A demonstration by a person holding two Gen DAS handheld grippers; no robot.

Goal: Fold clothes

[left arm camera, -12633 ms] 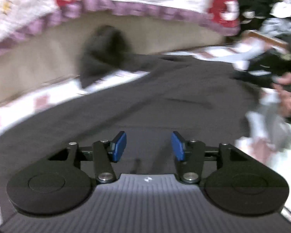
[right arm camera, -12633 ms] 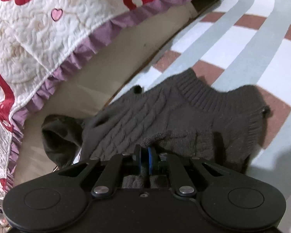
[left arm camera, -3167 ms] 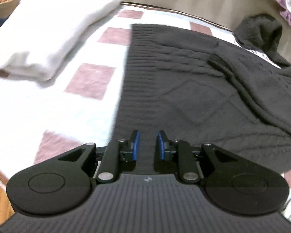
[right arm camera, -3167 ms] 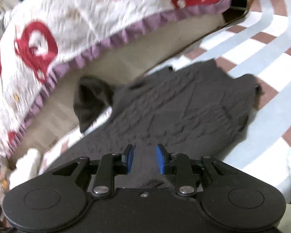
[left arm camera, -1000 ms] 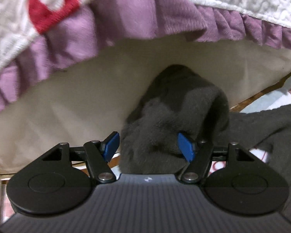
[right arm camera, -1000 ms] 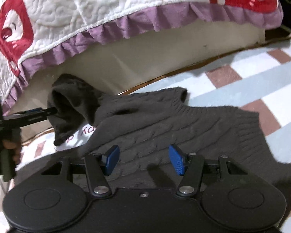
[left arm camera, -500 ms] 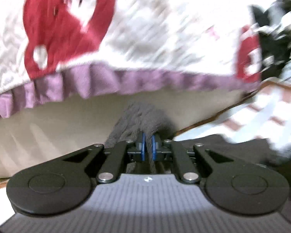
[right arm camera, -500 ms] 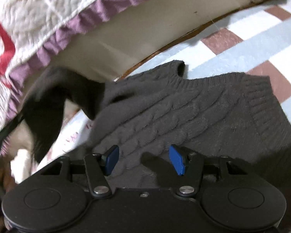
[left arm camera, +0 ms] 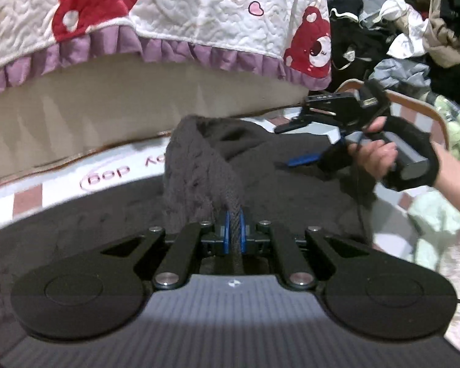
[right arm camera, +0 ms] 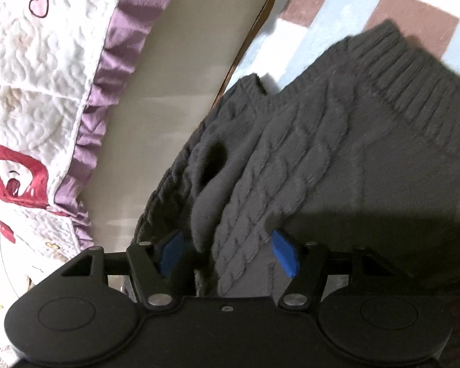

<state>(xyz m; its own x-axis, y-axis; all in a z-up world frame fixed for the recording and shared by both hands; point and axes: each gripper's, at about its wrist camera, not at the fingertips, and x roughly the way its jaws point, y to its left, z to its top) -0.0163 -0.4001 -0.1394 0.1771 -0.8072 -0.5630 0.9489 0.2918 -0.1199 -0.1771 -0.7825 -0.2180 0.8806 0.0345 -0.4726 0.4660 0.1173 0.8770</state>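
**Sleeve pinched, body half hidden**

The left tool (left arm camera: 233, 235) clamps a ridge of the dark grey cable-knit sweater (left arm camera: 199, 168), whose lower body its housing hides. The sweater lies on a checked rug (right arm camera: 294, 30) beside the quilted bedspread (left arm camera: 168, 15). The right tool (right arm camera: 228, 253) gapes over a sleeve fold.

Left of centre in the left wrist view, upside-down pink lettering on the white mat (left arm camera: 119, 168) reads "dog", the word just right of it showing only what looks like "y" where the dark sweater (left arm camera: 199, 165) covers the rest.
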